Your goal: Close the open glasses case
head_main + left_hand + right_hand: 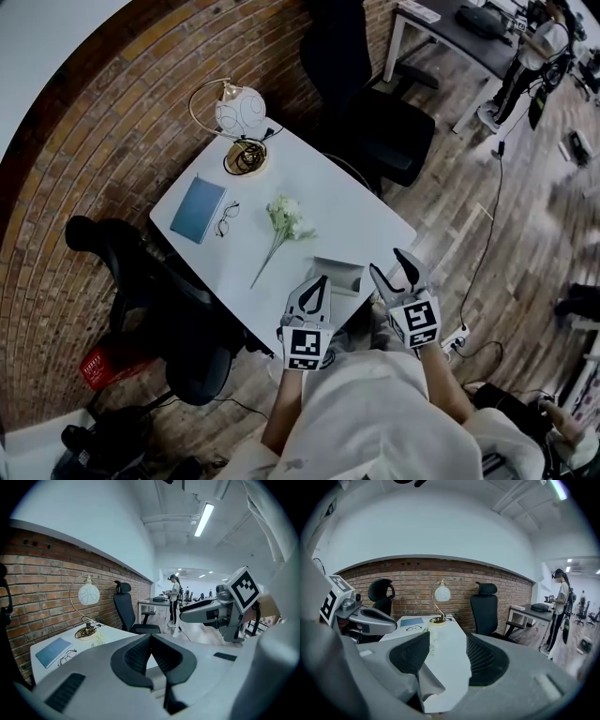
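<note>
From the head view, the open glasses case (339,274) sits on the white counter (328,192) near its front edge, lid raised, between the two grippers. The left gripper (324,278) points at the case's left side with its jaws pressed together at the tips; whether it touches the case cannot be told. The right gripper (388,262) hangs just right of the case with its jaws spread wide. Farther back on the counter lie a sprig of white flowers (286,220), a pair of glasses (226,218), a blue notebook (198,209) and a globe lamp (240,111).

In the left gripper view, the left gripper (150,638) has its two dark pads meeting at the tips, with nothing pinched between them. The right gripper's marker cube (244,588) shows off to the right. Beyond the jaws stand the lamp (88,594), the notebook (53,651) and the glasses (69,656) on the counter (117,633), in front of a brick wall (42,583).

In the right gripper view, the right gripper (447,654) is wide open, with the counter (452,667) showing in the gap. The grey glasses case (425,686) lies low in that gap, close against the left-hand jaw, still open. Contact between them cannot be made out. The left gripper (375,617) shows at the left, held above the counter.
</note>
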Demonstrator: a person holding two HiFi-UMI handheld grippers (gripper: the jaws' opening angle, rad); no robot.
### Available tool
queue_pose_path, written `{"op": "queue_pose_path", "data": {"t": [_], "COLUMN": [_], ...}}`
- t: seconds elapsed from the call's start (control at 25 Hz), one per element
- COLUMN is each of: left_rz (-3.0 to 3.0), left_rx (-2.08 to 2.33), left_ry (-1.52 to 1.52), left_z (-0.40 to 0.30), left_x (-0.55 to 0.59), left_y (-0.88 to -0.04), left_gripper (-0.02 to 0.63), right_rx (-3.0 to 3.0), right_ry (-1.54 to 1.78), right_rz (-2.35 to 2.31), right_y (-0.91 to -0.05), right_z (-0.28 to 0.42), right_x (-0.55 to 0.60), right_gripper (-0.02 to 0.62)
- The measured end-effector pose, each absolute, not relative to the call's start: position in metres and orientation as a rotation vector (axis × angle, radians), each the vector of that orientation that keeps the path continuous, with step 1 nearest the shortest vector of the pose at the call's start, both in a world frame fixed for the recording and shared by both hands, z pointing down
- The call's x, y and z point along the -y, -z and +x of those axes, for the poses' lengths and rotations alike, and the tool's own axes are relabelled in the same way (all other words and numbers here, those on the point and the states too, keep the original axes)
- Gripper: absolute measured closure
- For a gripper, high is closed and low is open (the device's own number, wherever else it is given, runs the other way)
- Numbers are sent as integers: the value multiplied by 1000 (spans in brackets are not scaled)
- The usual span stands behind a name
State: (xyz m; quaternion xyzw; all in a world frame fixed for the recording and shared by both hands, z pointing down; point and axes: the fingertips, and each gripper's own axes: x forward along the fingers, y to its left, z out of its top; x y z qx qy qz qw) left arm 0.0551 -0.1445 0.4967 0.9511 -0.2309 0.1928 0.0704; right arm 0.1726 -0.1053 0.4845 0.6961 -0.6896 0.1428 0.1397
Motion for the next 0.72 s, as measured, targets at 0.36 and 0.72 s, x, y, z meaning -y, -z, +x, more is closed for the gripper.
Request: {"op": "queue_pose_path", "data": {"t": [0.36,0.72], "left_rz": [2798,2699], "left_rx": [797,914], "left_ry": [-635,-675], "left_z": [63,72], "left_x": [148,149], "left_y": [-518,-541], "left_gripper": [600,601], "right_rx": [2076,2157], "right_ry": [-464,-506], "right_rz": [1872,1697], "right_y": [-510,-537], "right_z": [179,185], "right_x": [119,133], "right_gripper": [347,348]}}
